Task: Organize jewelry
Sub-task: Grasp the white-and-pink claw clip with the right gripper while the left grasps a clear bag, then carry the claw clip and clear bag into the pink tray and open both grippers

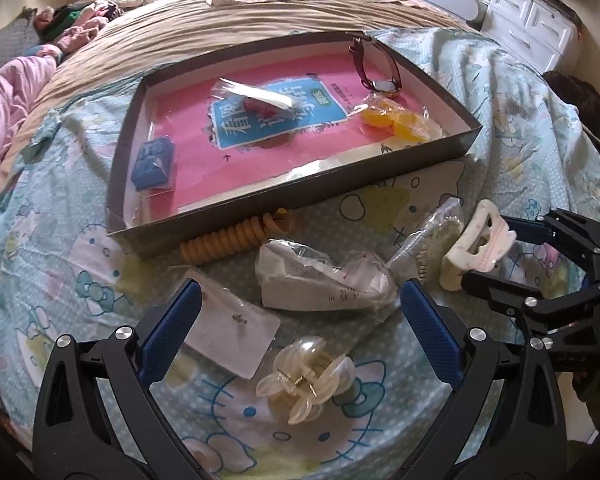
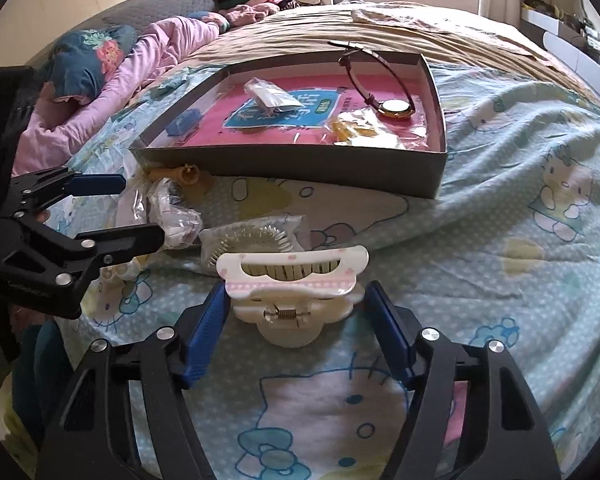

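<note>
A dark shallow box (image 1: 292,196) (image 2: 284,162) with a pink lining lies on the bed. In it are a watch (image 1: 380,76) (image 2: 396,108), a blue item (image 1: 154,162), a clear packet (image 1: 260,98) and yellow pieces in a bag (image 1: 396,118). My right gripper (image 2: 296,308) (image 1: 488,248) stands around a white and pink hair claw (image 2: 296,276) (image 1: 476,246), its pads touching the claw's sides. My left gripper (image 1: 300,328) (image 2: 140,208) is open and empty above a pearly claw clip (image 1: 304,380), an earring card (image 1: 232,336) and a wrapped item (image 1: 324,280).
An orange coil hair tie (image 1: 228,238) lies against the box's front wall. A bagged comb-like piece (image 2: 252,240) lies just beyond the white claw. Folded clothes (image 2: 260,4) and a pink blanket (image 2: 112,92) lie at the bed's far left. White drawers (image 1: 532,28) stand beyond the bed.
</note>
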`<state>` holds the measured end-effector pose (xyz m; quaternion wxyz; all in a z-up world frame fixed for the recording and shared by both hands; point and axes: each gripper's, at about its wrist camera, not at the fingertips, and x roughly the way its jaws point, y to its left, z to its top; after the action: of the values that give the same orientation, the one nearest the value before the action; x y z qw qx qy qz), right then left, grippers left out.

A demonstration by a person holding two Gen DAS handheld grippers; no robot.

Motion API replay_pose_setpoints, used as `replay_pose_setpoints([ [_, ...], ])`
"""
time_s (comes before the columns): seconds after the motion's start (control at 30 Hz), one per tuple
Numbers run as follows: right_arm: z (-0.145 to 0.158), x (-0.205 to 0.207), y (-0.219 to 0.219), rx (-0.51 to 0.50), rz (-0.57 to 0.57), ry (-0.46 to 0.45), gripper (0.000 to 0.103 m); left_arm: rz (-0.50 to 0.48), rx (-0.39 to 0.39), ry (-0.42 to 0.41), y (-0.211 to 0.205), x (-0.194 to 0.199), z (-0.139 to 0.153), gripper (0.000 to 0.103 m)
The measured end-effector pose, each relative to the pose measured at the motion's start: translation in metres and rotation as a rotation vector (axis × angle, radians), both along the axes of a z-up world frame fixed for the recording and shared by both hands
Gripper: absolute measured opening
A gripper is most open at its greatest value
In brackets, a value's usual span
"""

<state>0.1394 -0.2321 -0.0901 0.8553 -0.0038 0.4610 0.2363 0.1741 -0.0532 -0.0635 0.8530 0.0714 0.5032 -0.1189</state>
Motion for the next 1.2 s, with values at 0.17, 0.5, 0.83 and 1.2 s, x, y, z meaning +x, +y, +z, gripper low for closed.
replay_pose_setpoints([
  [0.17, 0.008, 0.0, -0.015, 0.024, -0.025, -0.009, 0.059, -0.012, -0.005, 0.017, -0.004, 0.005, -0.005, 0.088],
  [0.5, 0.024, 0.003, -0.041, 0.049, -0.103, -0.038, 0.059, -0.035, -0.055, 0.042, -0.009, 0.007, -0.011, 0.066],
  [0.83, 0.045, 0.005, -0.039, 0.075, -0.1, -0.081, 0.059, -0.013, -0.11, 0.005, 0.005, -0.002, 0.01, 0.059],
  [1.2, 0.065, 0.006, -0.031, 0.094, -0.085, -0.117, 0.059, 0.048, -0.14, -0.083, 0.026, -0.007, 0.049, 0.059],
])
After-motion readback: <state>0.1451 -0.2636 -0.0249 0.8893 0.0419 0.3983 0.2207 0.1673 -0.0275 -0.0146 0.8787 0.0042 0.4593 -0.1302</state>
